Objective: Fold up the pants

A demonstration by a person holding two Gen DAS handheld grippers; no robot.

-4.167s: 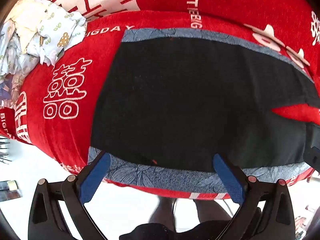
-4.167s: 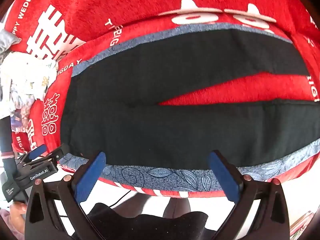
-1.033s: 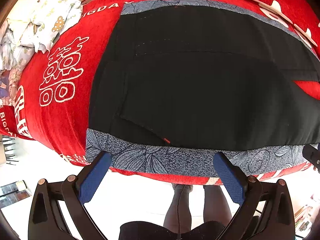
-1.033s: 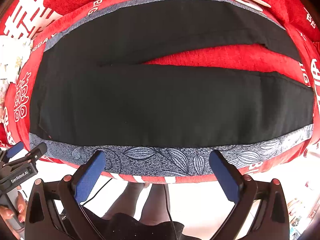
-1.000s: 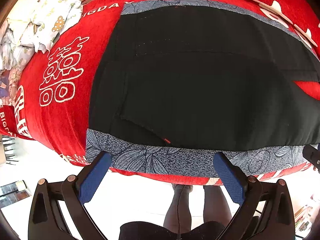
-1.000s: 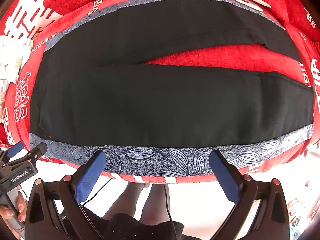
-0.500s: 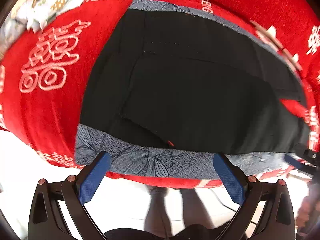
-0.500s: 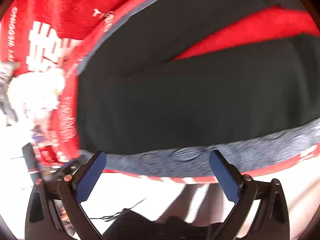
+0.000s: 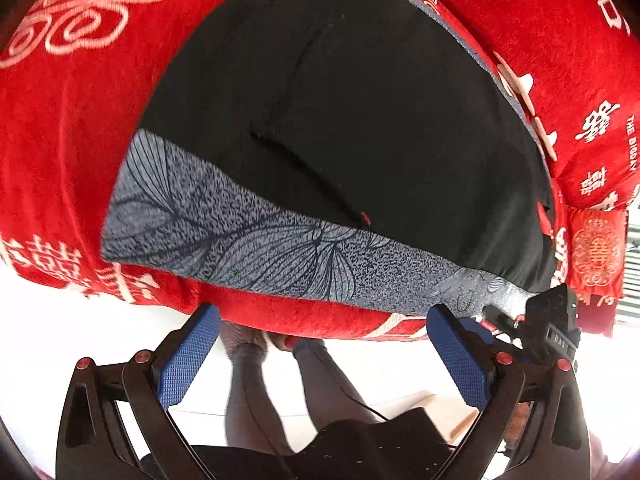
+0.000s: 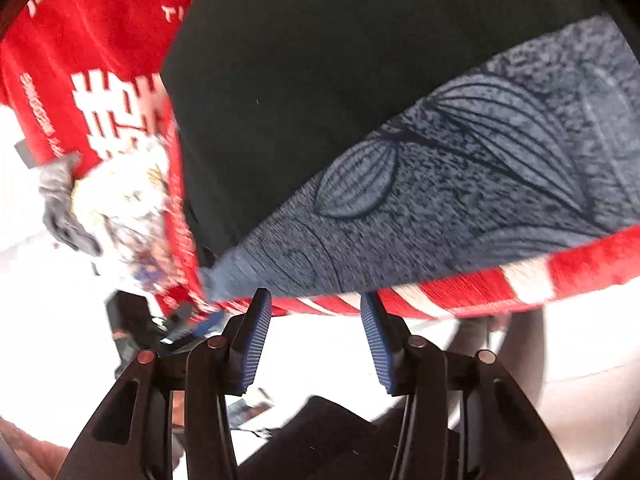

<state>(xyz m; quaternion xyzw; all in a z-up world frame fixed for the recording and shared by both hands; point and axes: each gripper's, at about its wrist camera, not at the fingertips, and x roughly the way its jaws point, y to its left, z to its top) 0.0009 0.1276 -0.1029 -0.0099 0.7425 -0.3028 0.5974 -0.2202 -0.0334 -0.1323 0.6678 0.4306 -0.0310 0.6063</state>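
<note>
Left wrist view: black pants [image 9: 360,112] spread flat on a grey leaf-print cloth [image 9: 256,240], which lies over a red blanket [image 9: 68,128] patterned with white double-happiness characters. Waist end toward the left, with a slanted pocket seam and a small red tag near the cloth's near strip. Only a sliver of red showing between the legs far off at the right. Left gripper [image 9: 324,354] spread wide, blue ribbed pads apart, holding nothing, hanging just off the near edge of the blanket and not touching the fabric. Right gripper [image 9: 544,320] visible at the right edge as a black body close to the cloth's near right corner; contact there too small to judge. Below, the person's legs [image 9: 276,384] in dark leggings standing on a pale floor.

Right wrist view: blurred by motion. Right gripper [image 10: 316,340] with pads partly drawn in, a clear gap between them, nothing pinched. Fingertips just below the red-and-white striped blanket [image 10: 520,276] edge, near the corner of the leaf-print cloth [image 10: 460,184]. Pants [image 10: 320,60] filling the upper middle, lying on that cloth. To the left, a crumpled pile of pale printed laundry [image 10: 120,196] with a grey piece beside it, resting on the blanket. Left gripper [image 10: 176,328] dimly seen low at the left, too smeared to read.
</note>
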